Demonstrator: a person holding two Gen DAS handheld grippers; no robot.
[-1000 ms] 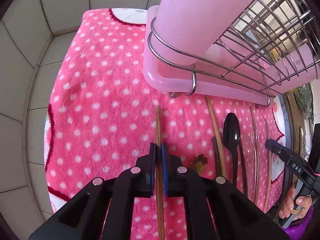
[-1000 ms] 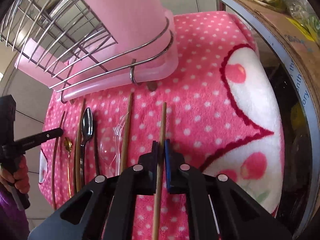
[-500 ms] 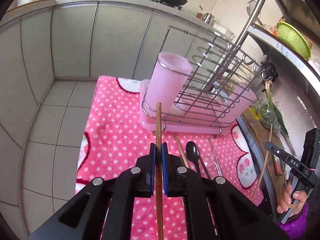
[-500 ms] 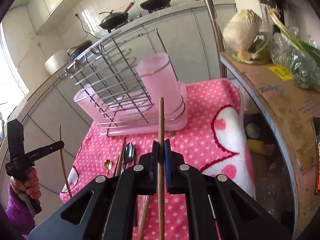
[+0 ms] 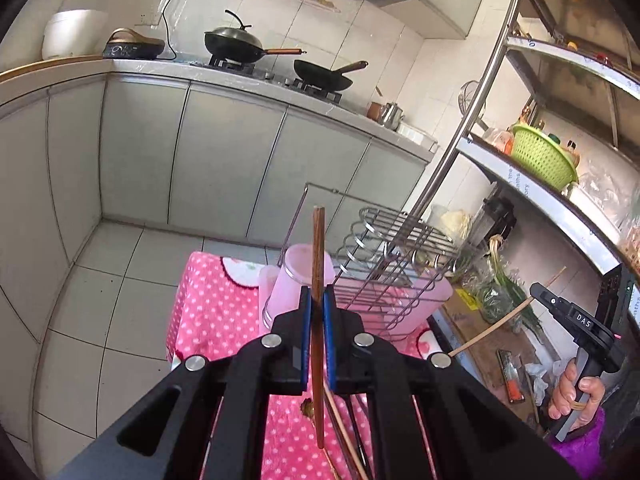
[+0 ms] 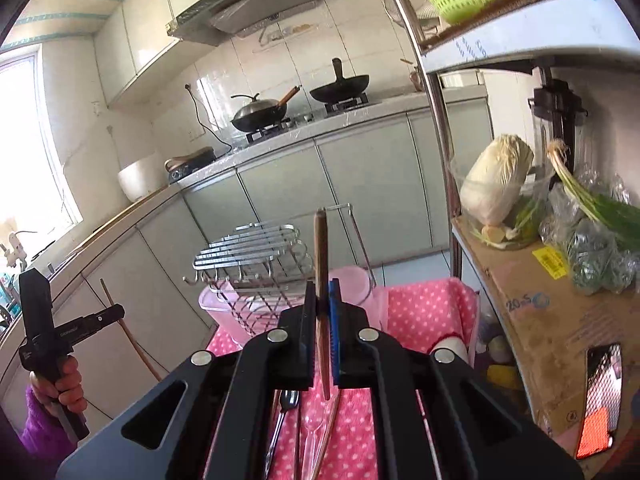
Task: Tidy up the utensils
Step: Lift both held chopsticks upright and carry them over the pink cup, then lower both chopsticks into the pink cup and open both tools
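So your left gripper (image 5: 316, 312) had its blue-padded fingers (image 5: 305, 320) clamped on a dark brown wooden chopstick (image 5: 318, 264), held upright well above the pink polka-dot towel (image 5: 208, 312). Your right gripper (image 6: 323, 312) was pinched the same way on another brown wooden chopstick (image 6: 321, 248), also standing up. Both tips sat in front of the translucent pink plastic utensil cup (image 5: 292, 280) clipped in the wire dish rack (image 5: 384, 248). Down on the towel you had a black spoon (image 6: 286, 408) and a clear plastic spoon (image 6: 310, 440) lying side by side, below the right gripper
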